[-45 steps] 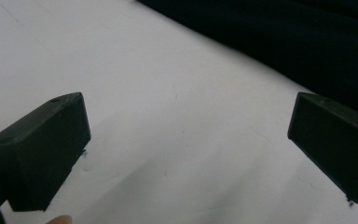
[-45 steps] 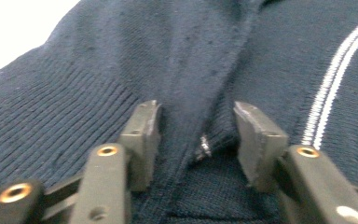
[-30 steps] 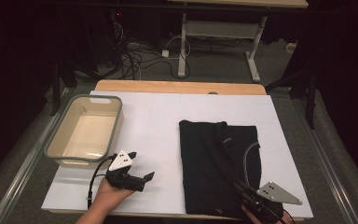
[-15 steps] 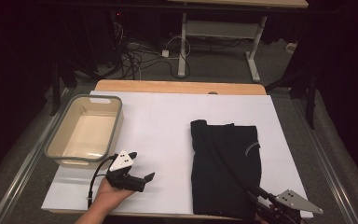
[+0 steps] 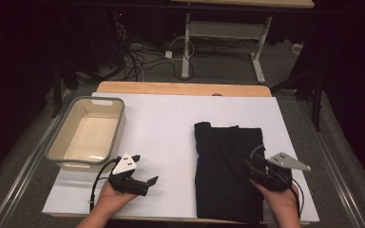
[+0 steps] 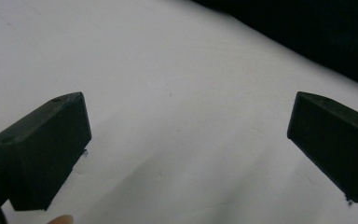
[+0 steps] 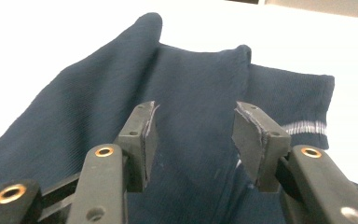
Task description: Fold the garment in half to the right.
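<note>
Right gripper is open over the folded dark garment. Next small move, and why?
Probably lower the right gripper onto the folded dark navy knit garment and close on a fold. Its jaws have just been opening, stand apart above the cloth and pinch nothing. The left gripper is open over the bare white table sheet, and the beige plastic tub looks empty.

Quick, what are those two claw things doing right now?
Left gripper: open, holding nothing.
Right gripper: just been opening, nothing between its jaws, above the dark garment.
</note>
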The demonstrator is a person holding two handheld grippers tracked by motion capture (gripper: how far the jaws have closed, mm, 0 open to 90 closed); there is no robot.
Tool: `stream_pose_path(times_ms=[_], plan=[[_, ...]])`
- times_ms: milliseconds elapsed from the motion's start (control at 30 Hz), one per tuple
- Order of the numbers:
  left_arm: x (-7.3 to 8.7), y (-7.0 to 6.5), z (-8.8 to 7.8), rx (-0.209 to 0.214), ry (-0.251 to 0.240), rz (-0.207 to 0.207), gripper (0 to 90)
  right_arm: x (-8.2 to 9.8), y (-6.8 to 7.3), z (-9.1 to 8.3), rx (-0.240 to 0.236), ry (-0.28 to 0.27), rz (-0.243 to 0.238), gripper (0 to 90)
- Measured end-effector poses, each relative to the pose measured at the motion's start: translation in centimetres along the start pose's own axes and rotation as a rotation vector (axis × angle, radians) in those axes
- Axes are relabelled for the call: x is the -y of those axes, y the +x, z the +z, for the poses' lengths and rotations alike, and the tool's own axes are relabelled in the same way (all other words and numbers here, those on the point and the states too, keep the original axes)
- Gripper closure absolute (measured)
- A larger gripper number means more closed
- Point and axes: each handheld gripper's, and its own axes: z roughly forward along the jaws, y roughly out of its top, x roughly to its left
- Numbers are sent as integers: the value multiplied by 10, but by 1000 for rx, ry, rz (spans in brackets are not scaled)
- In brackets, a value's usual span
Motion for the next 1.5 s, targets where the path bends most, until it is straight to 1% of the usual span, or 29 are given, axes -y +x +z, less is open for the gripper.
stream_pose_path(times_ms=[100,167,333,467,567,633,667,733,800,867,967,1000,1100,1200,1333,1467,1500], plan=[[0,0,0,3,-1,0,0,-9,-8,25,16,39,1,514],[0,0,0,3,-1,1,0,-13,-14,38,24,64,10,514],[0,0,0,3,0,4,0,-21,-27,62,30,97,46,516],[0,0,0,4,1,4,0,-31,-35,78,37,119,72,462],[0,0,0,1,2,4,0,-39,-36,92,32,147,61,451],[0,0,0,0,2,5,0,-41,-37,101,34,157,67,454],[0,0,0,0,3,5,0,-41,-38,105,34,161,78,460],[0,0,1,-1,7,5,0,-39,-39,114,28,190,97,482],[0,-1,1,-3,12,6,0,-35,-38,121,4,229,101,518],[-1,-1,1,-4,12,8,0,-33,-36,122,6,222,81,601],[-1,-1,2,-4,15,12,0,-33,-32,122,-18,223,49,766],[-1,-1,2,-4,14,13,0,-33,-31,122,-21,219,37,803],[-1,-1,1,-3,14,13,0,-33,-28,119,-10,207,22,827],[-1,-1,2,-4,14,13,0,-35,-26,116,4,178,5,831],[-1,-2,1,-4,14,14,0,-41,-26,107,29,125,-11,832],[-1,-2,1,-4,14,15,0,-48,-28,96,59,76,-17,833],[-1,-2,1,-5,14,15,0,-49,-29,92,63,66,-12,833]])
